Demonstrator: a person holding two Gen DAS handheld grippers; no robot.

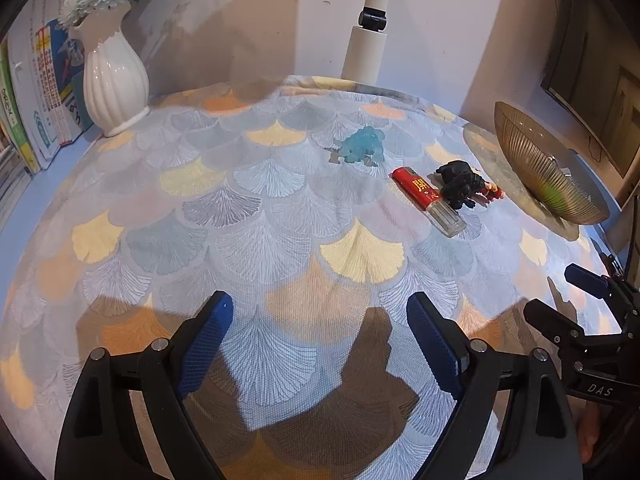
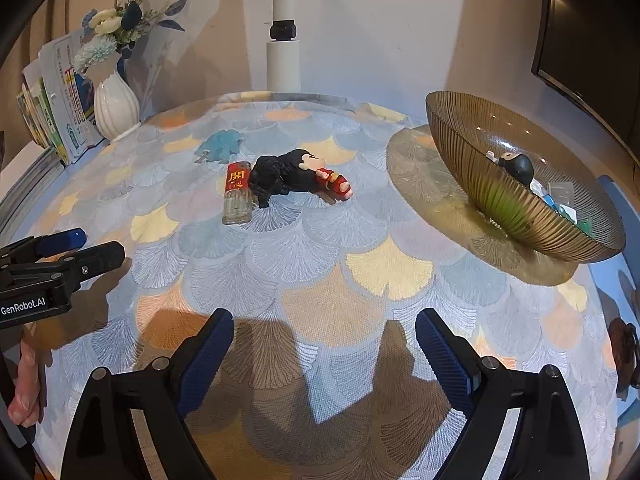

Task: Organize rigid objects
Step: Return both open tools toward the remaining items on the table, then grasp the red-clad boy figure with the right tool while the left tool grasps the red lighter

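On the patterned tablecloth (image 1: 248,216) lie a translucent blue animal figure (image 1: 362,146) (image 2: 222,145), a red lighter (image 1: 428,200) (image 2: 238,194) and a black-haired doll in red (image 1: 466,186) (image 2: 298,178) lying against the lighter. A ribbed amber glass bowl (image 1: 548,168) (image 2: 516,184) at the right holds a small dark-headed figure (image 2: 516,168) and other small items. My left gripper (image 1: 320,320) is open and empty over bare cloth, well short of the toys. My right gripper (image 2: 324,328) is likewise open and empty, with the bowl ahead to its right.
A white ribbed vase (image 1: 114,80) (image 2: 116,106) with flowers and a row of books (image 1: 36,100) stand at the back left. A white pole (image 1: 368,24) rises behind the table. A dark screen (image 2: 592,40) hangs at the right. A hand (image 2: 24,384) shows at the left edge.
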